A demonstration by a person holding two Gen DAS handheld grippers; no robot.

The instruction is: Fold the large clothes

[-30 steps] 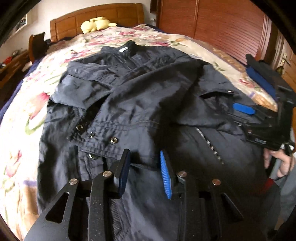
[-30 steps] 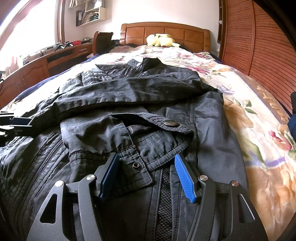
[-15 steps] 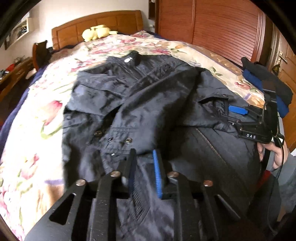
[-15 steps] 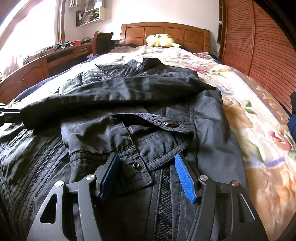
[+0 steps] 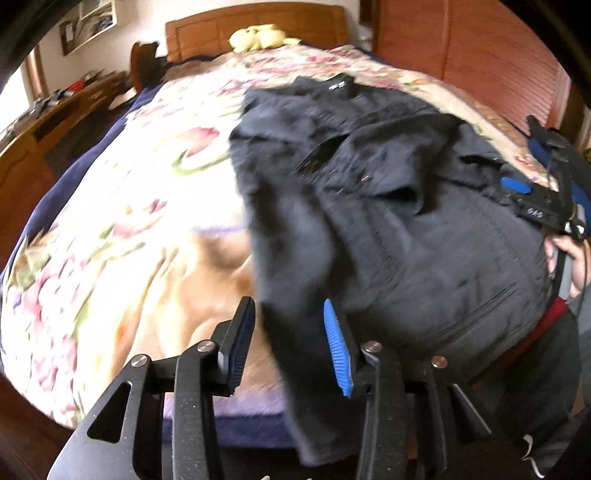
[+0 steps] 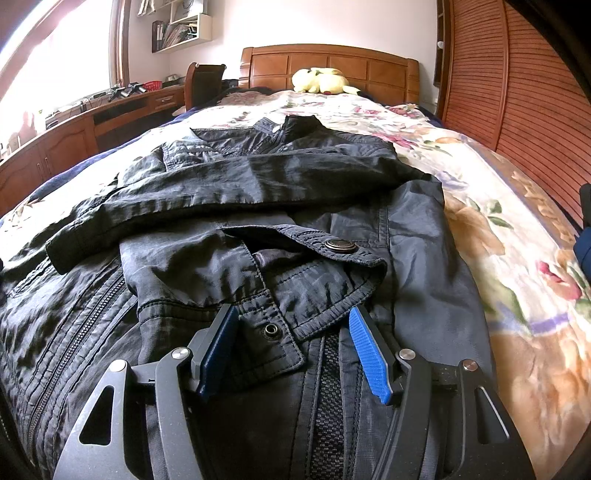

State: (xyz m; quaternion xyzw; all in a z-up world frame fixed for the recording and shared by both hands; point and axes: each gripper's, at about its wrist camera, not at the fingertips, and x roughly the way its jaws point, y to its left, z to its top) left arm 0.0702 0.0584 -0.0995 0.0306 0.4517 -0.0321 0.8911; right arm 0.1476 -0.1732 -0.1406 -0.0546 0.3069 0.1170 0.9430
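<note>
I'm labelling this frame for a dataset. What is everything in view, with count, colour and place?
jacket: one, black, spread on the bed, sleeves folded across the front
bedspread: one, cream floral, under the jacket
headboard: one, brown wood, far end of bed
plush toy: one, yellow, by the headboard
desk: one, brown wood, left of bed
chair: one, dark, by the desk
shelf: one, white, on the wall, holding books
wardrobe: one, brown slatted, right of bed
left gripper: black, blue pads, open, jacket edge between the fingers
right gripper: black, blue pads, open over a cuff
hand: one, holding the right gripper
</note>
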